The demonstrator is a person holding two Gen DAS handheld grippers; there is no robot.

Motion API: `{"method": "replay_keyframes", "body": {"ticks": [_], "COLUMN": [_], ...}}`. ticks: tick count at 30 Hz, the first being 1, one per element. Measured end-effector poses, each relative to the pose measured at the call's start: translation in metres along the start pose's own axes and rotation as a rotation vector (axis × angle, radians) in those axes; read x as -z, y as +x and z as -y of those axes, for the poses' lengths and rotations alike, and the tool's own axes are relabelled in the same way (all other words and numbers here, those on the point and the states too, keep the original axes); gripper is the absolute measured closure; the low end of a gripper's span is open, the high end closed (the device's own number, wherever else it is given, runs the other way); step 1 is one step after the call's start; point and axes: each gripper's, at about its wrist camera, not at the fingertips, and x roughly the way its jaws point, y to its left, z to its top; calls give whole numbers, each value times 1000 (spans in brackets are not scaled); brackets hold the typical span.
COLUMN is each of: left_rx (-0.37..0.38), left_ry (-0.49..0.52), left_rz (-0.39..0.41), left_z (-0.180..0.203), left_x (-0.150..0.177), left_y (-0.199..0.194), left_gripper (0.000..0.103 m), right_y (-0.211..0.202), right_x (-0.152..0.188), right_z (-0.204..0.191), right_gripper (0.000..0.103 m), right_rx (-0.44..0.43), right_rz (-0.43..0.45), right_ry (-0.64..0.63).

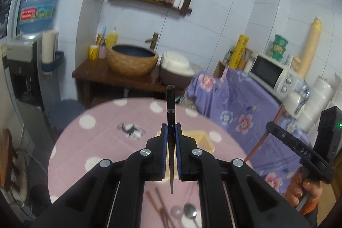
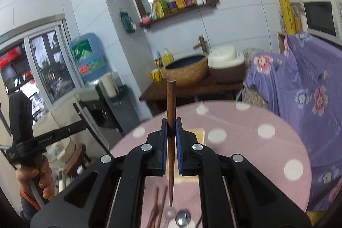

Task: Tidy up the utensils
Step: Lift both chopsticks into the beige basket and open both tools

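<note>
Holding a slim black chopstick with a thin silver band [image 1: 170, 121], my left gripper [image 1: 171, 131] has its blue-padded jaws pinched on the stick's middle, so the thick end rises above the fingers and the tapered tip points down toward the table. My right gripper [image 2: 171, 129] does the same with a reddish-brown wooden chopstick [image 2: 171, 121], pads pressed on its upper half, blunt end up and pointed end hanging above the table.

Both sticks are lifted clear over the round table covered in a pink cloth with white polka dots [image 1: 102, 142]. Just beyond the fingers of each gripper sits a pale yellow rectangular tray [image 1: 205, 140], mostly hidden behind the jaws in both views. Nearer to me, on the cloth below the tips, I see a loose pair of brown wooden chopsticks [image 1: 157, 204] lying crossed, and beside them two shiny metal spoons [image 1: 190, 212]; their exact arrangement is blurred.

From the left view, the right rig's black handle and the hand gripping it [image 1: 303, 187] appear at the far right edge. A small black-and-white object [image 1: 131, 129] lies farther out on the cloth.
</note>
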Motion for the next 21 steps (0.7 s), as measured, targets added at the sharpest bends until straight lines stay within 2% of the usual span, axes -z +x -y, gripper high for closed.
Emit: {"method": "replay_keyframes", "body": {"ticks": [5, 8, 13, 16, 21], "left_rx": [-18, -61, -81, -103, -108], "left_ry": [2, 11, -17, -36, -66], "left_rz": [83, 119, 69, 18, -64], "left_z": [19, 26, 20, 11, -3], "left_x": [-48, -56, -34, -11, 22], "left_y": [6, 23, 68, 94, 122], "left_gripper": [95, 95, 95, 95, 95], "right_y": [10, 26, 64, 92, 115], "right_x": [-59, -67, -38, -12, 20], "right_z": [-7, -11, -2, 8, 22], "right_gripper": [95, 95, 95, 95, 95], "right_rx": [55, 88, 153, 181, 190], "right_rz": [122, 147, 140, 76, 13], "right_ry": [-13, -22, -24, -21, -1]}}
